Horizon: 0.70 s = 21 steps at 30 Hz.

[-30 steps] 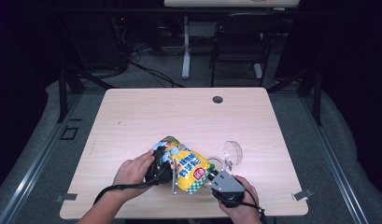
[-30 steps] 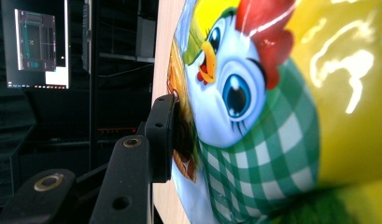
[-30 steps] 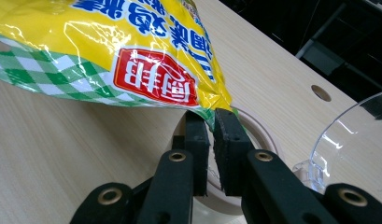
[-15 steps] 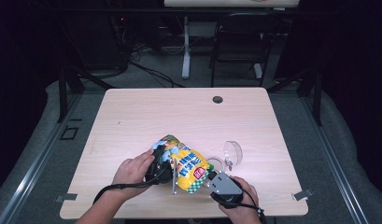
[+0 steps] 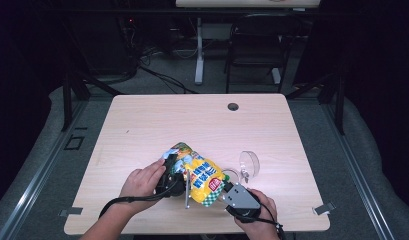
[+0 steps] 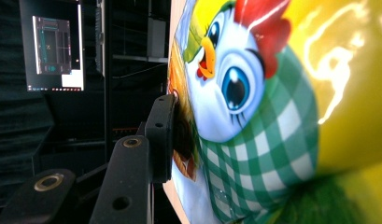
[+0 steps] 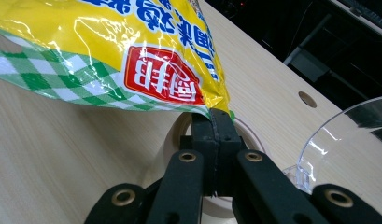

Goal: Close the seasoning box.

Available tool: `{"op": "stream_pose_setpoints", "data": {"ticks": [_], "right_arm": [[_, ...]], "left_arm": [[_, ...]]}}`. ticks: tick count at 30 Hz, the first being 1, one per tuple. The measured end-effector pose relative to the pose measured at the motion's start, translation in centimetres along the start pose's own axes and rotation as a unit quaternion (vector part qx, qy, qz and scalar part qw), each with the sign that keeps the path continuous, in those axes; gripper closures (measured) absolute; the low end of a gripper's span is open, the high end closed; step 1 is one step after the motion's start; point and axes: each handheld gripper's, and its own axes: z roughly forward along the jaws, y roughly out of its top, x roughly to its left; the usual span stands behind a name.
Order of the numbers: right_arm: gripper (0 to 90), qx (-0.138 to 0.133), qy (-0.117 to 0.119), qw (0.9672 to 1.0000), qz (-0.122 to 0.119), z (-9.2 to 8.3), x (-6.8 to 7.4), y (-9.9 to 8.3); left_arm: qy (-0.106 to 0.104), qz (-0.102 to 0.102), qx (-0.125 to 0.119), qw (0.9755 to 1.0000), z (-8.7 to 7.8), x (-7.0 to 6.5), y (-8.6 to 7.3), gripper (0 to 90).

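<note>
Snack bag [image 5: 202, 176] sits between my two grippers near the counter's [image 5: 157, 120] six-o'clock edge, tilted up off the wood rather than lying flat. It is yellow with a green-and-white check band, a red label and a cartoon chicken on its face.

My left gripper [image 5: 173, 181] is at the bag's nine o'clock in the high view. In the left gripper view one jaw presses flat against the bag's printed side [image 6: 254, 116], close by the chicken; the other jaw is hidden behind the bag, so I am clamped across the bag's width with the jaws held well apart by it.

My right gripper [image 5: 226, 187] is at the bag's five o'clock. In the right gripper view my jaws have just finished closing and stand pressed together, pinching the bag's lower corner [image 7: 170, 70] right at the sealed edge, just under the red label.

Below and beyond that pinch lies a pale tape roll [image 7: 179, 135], flat on the counter. At three o'clock of the bag in the high view stands a clear plastic scoop-like piece [image 5: 249, 163], near my right gripper but not touching it. A dark round hole [image 5: 233, 106] marks the counter toward twelve o'clock, well apart from everything else.
</note>
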Motion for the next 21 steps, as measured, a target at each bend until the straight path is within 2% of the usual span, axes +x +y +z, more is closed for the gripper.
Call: {"op": "stream_pose_setpoints", "data": {"ticks": [5,12,16,21], "right_arm": [[90.0,-0.003,-0.005,1.0000,0.003,-0.06,-0.09,-0.03],[90.0,-0.005,-0.007,0.9999,0.005,-0.05,-0.04,-0.03],[90.0,-0.007,-0.011,0.9999,0.005,-0.05,0.05,-0.05],[90.0,-0.008,-0.010,0.9999,0.006,-0.03,0.08,-0.07]], "left_arm": [[0.002,0.001,-0.001,1.0000,-0.13,0.15,0.08,61.3],[0.012,0.008,0.002,0.9999,-0.27,0.23,0.21,61.3],[0.027,0.018,0.001,0.9995,-0.41,0.32,0.29,61.4],[0.030,0.024,0.008,0.9992,-0.60,0.36,0.35,61.3]]}}
